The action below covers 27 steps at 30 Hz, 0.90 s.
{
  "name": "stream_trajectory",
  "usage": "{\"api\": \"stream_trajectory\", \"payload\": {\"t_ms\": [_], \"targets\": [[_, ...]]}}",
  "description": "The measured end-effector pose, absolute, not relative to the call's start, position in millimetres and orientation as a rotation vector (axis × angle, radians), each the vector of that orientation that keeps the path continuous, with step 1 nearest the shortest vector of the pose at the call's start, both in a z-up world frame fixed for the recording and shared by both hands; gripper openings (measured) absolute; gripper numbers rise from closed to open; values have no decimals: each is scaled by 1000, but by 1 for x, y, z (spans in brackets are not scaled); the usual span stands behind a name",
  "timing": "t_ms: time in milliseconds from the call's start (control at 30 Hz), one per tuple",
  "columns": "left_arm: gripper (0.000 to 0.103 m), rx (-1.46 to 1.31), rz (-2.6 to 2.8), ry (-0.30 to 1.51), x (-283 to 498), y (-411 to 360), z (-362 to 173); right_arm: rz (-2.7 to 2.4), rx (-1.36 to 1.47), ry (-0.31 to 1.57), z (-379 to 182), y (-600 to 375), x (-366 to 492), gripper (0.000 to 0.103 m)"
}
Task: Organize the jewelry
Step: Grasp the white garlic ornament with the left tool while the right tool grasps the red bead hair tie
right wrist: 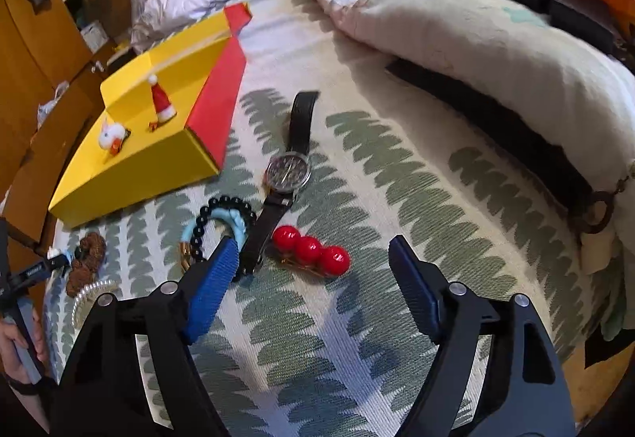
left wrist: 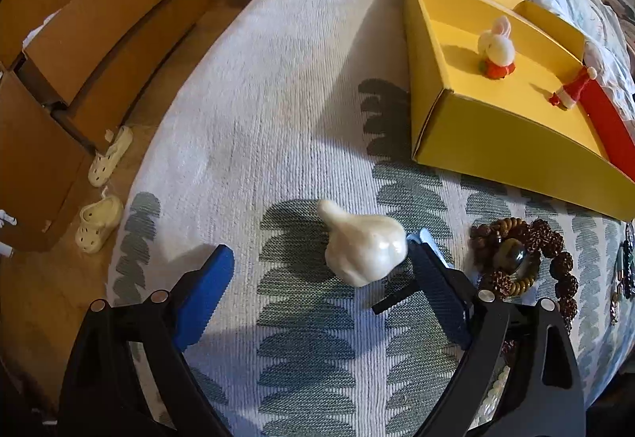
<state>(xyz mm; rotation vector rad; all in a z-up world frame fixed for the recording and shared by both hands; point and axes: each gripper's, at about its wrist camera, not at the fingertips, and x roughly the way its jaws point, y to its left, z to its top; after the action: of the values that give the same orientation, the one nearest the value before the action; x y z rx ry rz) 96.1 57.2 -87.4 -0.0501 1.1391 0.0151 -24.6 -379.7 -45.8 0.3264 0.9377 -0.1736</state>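
Blue-padded jaws of the left gripper (left wrist: 319,270) are spread wide on either side of a white garlic-shaped piece (left wrist: 363,248) lying on the bed (left wrist: 278,99); its right pad sits right against the piece, or near enough that I can't tell if it touches, while the left one is well clear, so nothing's pinched. Just beside it on the right is a brown bead bracelet (left wrist: 528,258), and further back sits the yellow box (left wrist: 496,143) with a little bunny (left wrist: 496,48) and a santa hat charm (left wrist: 571,89) already inside. Over on the other side, the right gripper (right wrist: 313,266) has its jaws standing open and empty too, with a red ball hair clip (right wrist: 311,249) lying between them, a watch (right wrist: 287,171) just behind, and a black bead bracelet (right wrist: 226,222) by the left pad. My guess is each hand is lining up a pick. For the white one I'd centre the jaws over the fat bulb, not the stem, come down close to the blanket and close slowly, since that glossy rounded shape looks like it'd squirt out sideways.
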Motion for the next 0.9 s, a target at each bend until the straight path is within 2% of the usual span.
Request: {"api": "stream_trajectory", "payload": {"t_ms": [233,367,533,900], "targets": [[90,-37,25,1146,97,56,-91,-183,253,994,-55,-379,-18,72],[90,-29,32,1144,99,53,-92,-194,93,1014,-59,-358,-14,67],[91,-24,36,1141,100,54,-94,-227,3,1043,-69,-352,-12,52],[91,-30,34,1138,101,54,-95,-192,-36,1070,-77,-343,2,51]]}}
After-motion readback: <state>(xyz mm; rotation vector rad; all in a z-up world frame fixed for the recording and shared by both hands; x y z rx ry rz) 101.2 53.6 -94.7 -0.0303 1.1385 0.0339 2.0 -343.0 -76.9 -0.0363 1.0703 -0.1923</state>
